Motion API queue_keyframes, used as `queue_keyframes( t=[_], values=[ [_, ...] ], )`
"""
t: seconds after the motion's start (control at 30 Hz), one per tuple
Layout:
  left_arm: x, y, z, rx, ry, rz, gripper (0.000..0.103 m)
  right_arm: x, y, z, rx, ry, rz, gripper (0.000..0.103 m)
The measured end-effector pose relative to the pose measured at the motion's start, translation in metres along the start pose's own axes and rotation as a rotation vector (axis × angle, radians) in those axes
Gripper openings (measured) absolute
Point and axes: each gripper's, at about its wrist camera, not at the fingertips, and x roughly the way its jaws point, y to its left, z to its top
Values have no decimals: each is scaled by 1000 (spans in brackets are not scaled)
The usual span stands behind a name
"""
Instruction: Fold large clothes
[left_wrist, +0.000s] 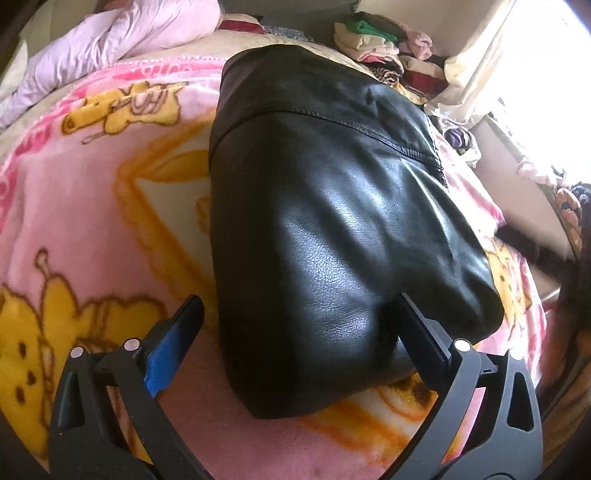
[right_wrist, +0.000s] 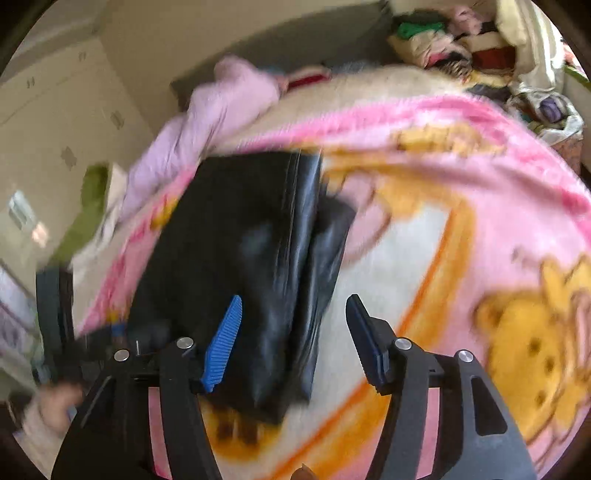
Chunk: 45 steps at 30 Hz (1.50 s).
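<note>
Though the bed's pink blanket (left_wrist: 92, 206) is mostly bare, the black leather jacket (left_wrist: 325, 206) already lies on it as a compact folded bundle, so I judge the folding nearly finished, with perhaps a last tuck or squaring-up left. Beyond the bed, a heap of clothes (left_wrist: 384, 48) sits loose, and no basket or box can be made out around it. Nearest the bundle's end, the left claw (left_wrist: 301, 314) stands wide, its fingers straddling the leather without pinching it. Alongside the jacket's edge, the right claw (right_wrist: 295, 314) hangs half open, gripping nothing.
</note>
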Motion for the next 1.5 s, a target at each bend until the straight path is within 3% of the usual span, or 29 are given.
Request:
queue_keyframes(
  t=[0.2,0.23,0.3,0.33,0.43,0.5,0.63,0.8,1.2,1.37,1.5],
  values=[
    [-2,-5,-2,17,-1,24,95,62,-8,53,71,62,2,58],
    [-3,-7,-2,27,-3,32,95,75,-7,59,84,85,17,51],
    [-4,-8,-2,35,-7,46,95,89,-2,65,104,121,62,23],
    [-4,-9,-1,35,-10,54,95,84,4,65,100,100,82,15],
    [-3,-11,0,46,-6,60,95,51,20,77,47,-8,203,11],
    [-1,-11,0,45,0,30,95,33,26,83,16,-61,238,10],
    [3,-15,0,48,8,11,95,26,25,83,-41,-92,181,10],
    [7,-17,-3,63,18,7,95,57,-5,72,38,-35,78,10],
    [6,-21,-3,72,14,1,95,90,-21,50,44,22,-31,18],
    [5,-22,-3,65,12,-6,95,105,-26,48,49,69,-67,25],
    [2,-22,-4,54,15,-8,95,91,-26,48,72,40,-42,38]
  ],
)
